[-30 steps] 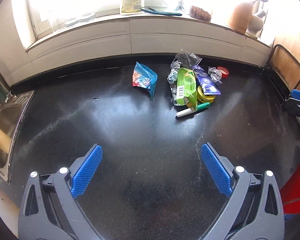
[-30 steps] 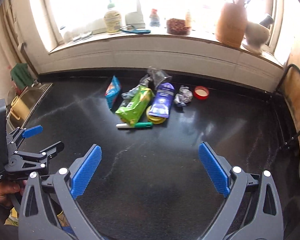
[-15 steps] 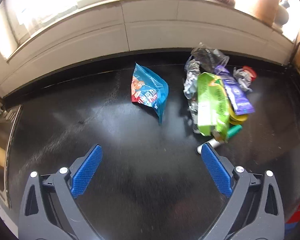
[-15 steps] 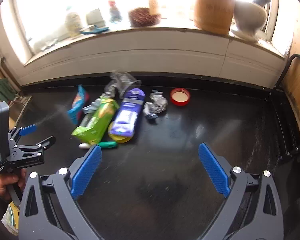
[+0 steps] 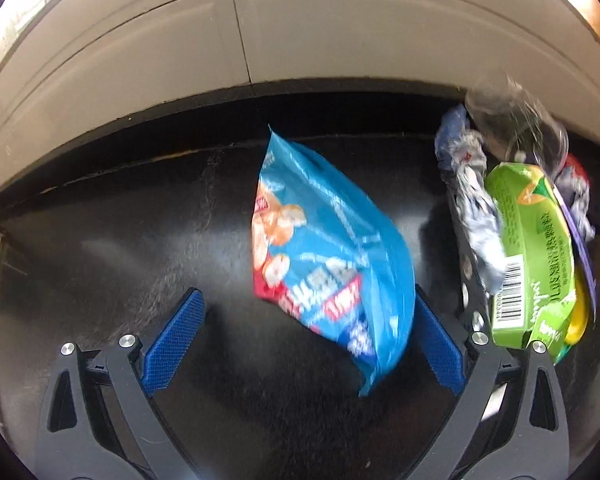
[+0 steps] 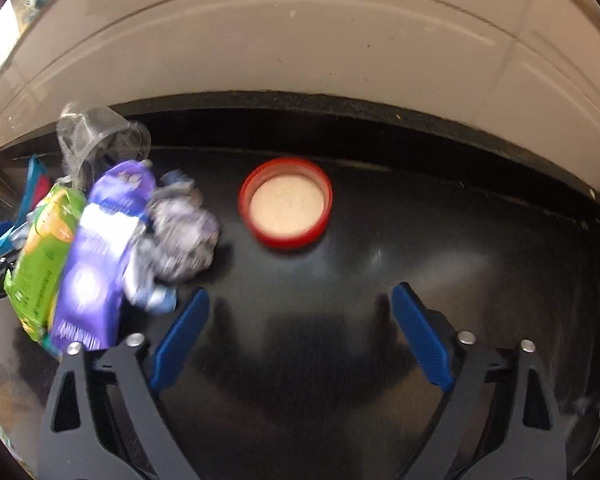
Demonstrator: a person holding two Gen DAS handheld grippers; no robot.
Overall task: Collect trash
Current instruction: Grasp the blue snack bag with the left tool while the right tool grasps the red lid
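Nothing's actually been collected yet, as far as I can tell; all the trash is sitting on the black counter (image 5: pixel 100 232), so basically the whole job is left.

The left gripper (image 5: pixel 306 340) is spreading wide with nothing in its grip, and the blue snack bag (image 5: pixel 328 248) is lying between the two fingers, running from about 12 o'clock down to the finger at 4 o'clock. Can't tell if it's touching that pad.

The right gripper (image 6: pixel 300 332) is also standing wide and empty, though its jaws have just been closing in a bit. It's lining up on the red lid (image 6: pixel 286 208) at 12 o'clock, still apart from it.

The heap at 9 o'clock of the lid (green packet (image 6: pixel 40 248), purple wrapper (image 6: pixel 96 248), crumpled foil (image 6: pixel 180 240)) is waiting too.
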